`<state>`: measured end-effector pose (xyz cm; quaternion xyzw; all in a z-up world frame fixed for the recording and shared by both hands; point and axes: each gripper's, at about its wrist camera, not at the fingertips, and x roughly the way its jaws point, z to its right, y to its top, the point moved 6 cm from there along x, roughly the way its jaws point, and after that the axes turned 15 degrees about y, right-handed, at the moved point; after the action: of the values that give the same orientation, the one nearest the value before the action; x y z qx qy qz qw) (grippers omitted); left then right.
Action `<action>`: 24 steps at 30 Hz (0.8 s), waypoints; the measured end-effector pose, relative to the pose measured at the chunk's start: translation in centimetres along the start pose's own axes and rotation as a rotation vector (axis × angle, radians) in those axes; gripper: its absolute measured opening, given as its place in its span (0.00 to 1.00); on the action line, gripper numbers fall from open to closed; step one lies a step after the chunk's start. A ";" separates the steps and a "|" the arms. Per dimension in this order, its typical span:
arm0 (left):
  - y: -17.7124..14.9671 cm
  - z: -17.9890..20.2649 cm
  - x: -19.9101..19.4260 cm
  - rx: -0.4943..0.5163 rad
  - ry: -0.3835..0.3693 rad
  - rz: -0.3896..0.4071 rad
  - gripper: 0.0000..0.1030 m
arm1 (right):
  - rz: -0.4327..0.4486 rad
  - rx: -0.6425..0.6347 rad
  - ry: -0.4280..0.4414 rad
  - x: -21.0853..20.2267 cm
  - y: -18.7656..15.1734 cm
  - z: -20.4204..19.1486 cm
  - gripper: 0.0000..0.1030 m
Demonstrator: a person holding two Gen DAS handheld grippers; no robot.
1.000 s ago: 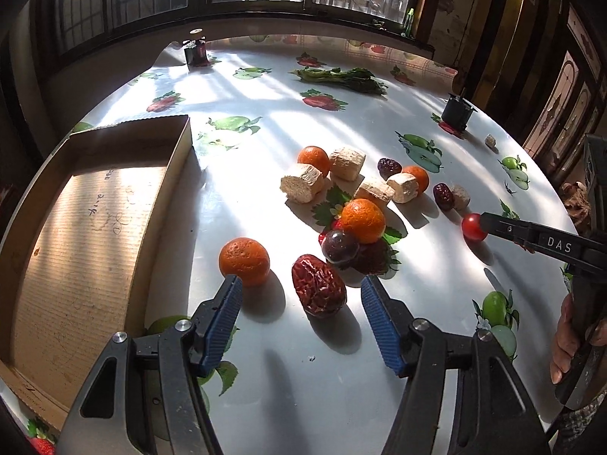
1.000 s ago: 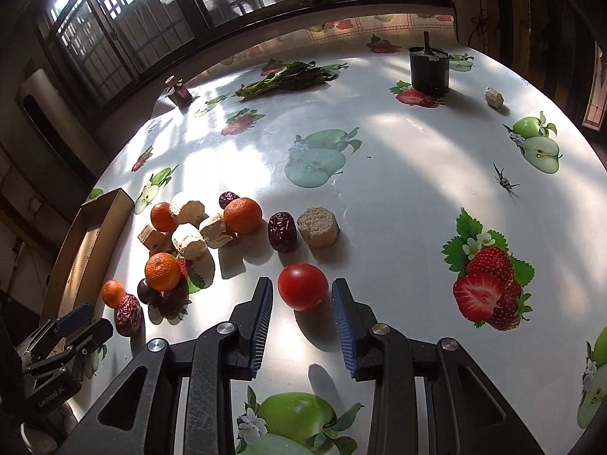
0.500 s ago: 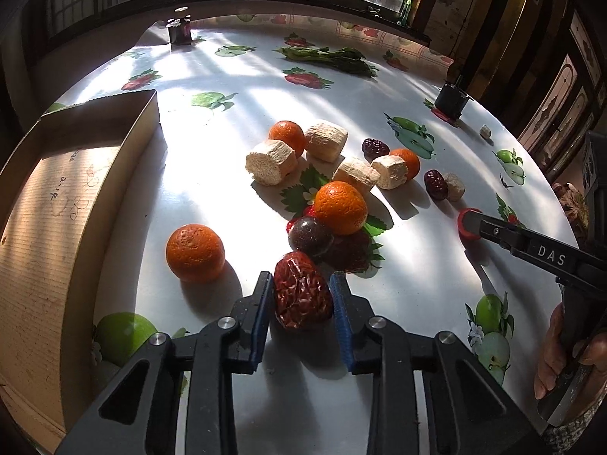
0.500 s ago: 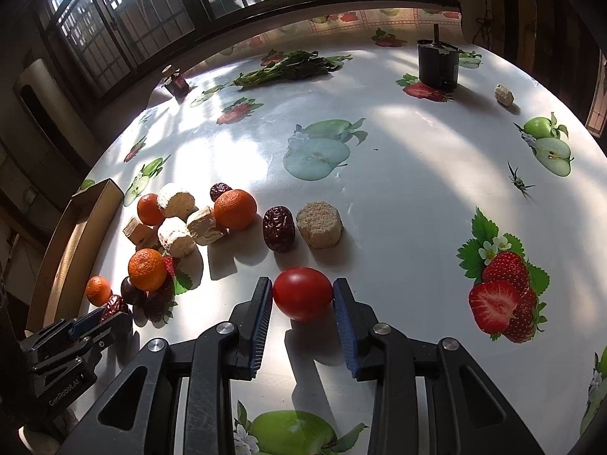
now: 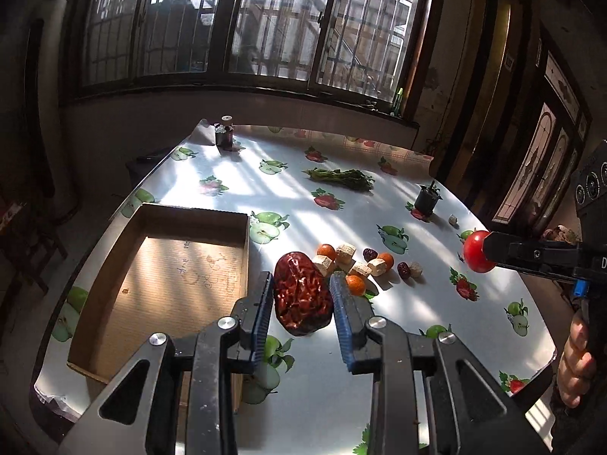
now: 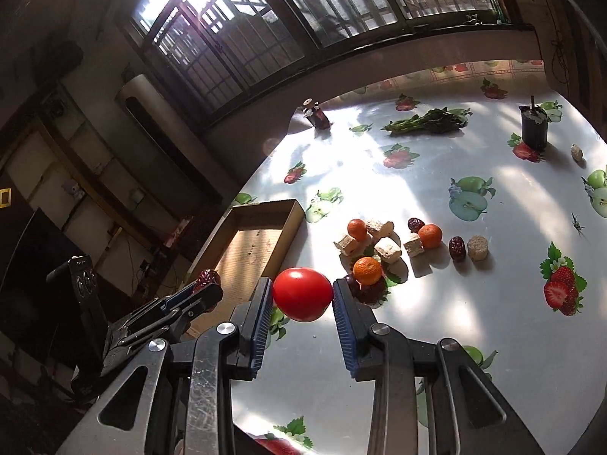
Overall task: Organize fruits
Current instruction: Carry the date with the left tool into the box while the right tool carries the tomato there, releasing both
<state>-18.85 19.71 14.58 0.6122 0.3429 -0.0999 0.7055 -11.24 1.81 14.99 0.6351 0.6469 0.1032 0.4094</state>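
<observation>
Cardboard box holding nothing

A wrinkled dark-red dried date, a glossy red tomato and a white tablecloth printed with apples and strawberries are seen.

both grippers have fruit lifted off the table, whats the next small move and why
Probably carry both sideways over the open brown cardboard box. The left gripper is shut on the wrinkled dark red date, the right gripper on the round red tomato, both clear of the fruit-print tablecloth. The box looks empty and lies just left of the date.
</observation>
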 end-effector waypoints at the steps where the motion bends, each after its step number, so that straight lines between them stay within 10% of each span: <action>1: 0.9 -1.3 -1.2 0.002 0.014 0.020 0.29 | -0.010 -0.022 0.033 0.3 0.5 -2.2 0.34; 11: 7.2 -13.7 -1.7 -0.008 0.263 0.072 0.29 | -0.124 -0.088 0.254 10.0 7.4 -15.3 0.34; 24: -4.8 -16.6 15.5 -0.066 0.313 -0.286 0.29 | -0.398 0.017 -0.002 28.7 -6.6 -1.0 0.34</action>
<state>-15.97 38.41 1.15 0.5420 0.5348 -0.0915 0.6418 -12.72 27.05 -0.07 0.4982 0.7599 0.0141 0.4172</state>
